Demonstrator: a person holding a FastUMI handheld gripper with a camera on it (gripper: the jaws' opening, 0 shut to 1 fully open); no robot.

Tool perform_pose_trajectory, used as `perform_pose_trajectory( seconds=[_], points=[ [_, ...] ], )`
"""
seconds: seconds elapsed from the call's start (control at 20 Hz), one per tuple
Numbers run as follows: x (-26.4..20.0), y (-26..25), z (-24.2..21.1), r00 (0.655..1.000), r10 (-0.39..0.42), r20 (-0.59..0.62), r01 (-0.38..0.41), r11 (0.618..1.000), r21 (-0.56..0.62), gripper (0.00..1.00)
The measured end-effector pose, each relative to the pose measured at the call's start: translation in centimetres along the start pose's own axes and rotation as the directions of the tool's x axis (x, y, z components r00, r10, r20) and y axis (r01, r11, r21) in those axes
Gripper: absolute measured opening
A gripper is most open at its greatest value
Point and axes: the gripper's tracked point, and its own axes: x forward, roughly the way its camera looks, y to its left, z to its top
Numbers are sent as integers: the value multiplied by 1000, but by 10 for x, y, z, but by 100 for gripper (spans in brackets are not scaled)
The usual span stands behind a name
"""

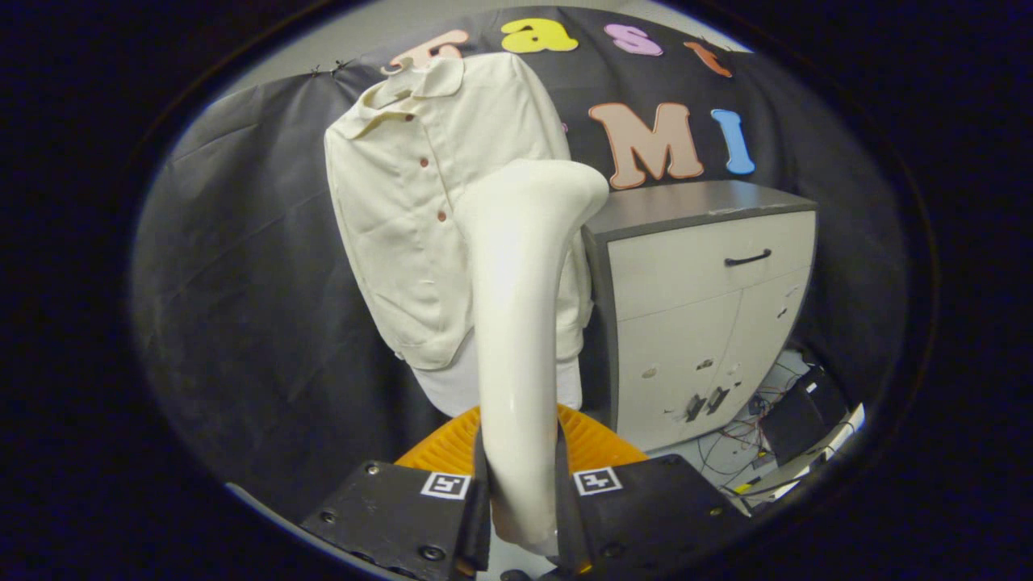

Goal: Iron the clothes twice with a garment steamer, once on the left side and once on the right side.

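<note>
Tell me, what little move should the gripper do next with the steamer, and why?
Probably ease the garment steamer forward until its head meets the shirt. The gripper is shut on the steamer's handle, with the head raised before the shirt's right half, next to the cabinet. Whether the head touches the cloth yet cannot be told, so closing in gently seems the safest first step.
</note>
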Motion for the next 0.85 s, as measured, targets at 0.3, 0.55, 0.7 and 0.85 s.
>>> perform_pose_trajectory(
  seconds=[0.3,0.55,0.7,0.85],
  points=[
    [-123,11,8,989,-29,142,33,999,-28,33],
    [-176,15,2,982,-12,190,21,999,-45,33],
    [-193,16,8,979,9,202,4,998,-64,33],
    [-206,8,12,976,9,216,9,997,-79,33]
  ],
)
